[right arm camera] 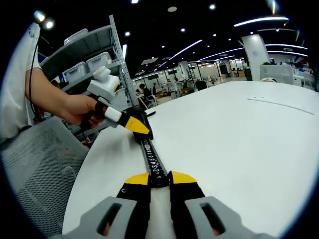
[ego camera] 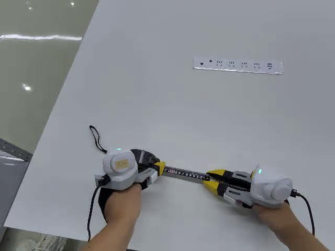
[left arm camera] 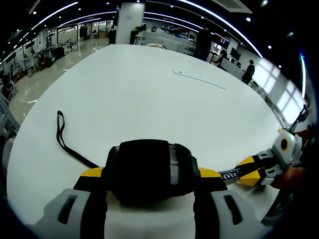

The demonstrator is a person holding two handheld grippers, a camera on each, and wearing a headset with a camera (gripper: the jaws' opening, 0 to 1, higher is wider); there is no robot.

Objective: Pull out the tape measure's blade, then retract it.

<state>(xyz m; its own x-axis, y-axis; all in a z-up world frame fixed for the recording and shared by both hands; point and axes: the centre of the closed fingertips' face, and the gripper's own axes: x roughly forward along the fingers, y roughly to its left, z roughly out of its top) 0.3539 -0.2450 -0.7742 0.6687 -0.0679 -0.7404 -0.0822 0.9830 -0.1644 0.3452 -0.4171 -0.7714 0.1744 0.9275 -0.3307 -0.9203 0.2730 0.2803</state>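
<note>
Left claw (left arm camera: 149, 174) hugs tape measure (ego camera: 143, 157), right claw (right arm camera: 159, 179) at 3 o'clock pinches blade (ego camera: 183, 173); a slip could whip it back.

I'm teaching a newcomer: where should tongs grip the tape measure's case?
Probably by its black body, from the person's side, square to the blade, as the left tongs hold it: blade runs right, strap trails left, leaving that side free.

Your tape measure (left arm camera: 147, 169) has a black case with a grey band. It sits near the table's (ego camera: 157, 78) edge closest to you, clamped in the left gripper's (ego camera: 149, 163) jaws. Its blade (ego camera: 183, 173) (dark, with white numerals) is drawn out a short way and runs straight, low over the table. The right gripper (right arm camera: 159, 178) pinches its tip. The black strap (ego camera: 96, 137) lies loose beyond the case.
</note>
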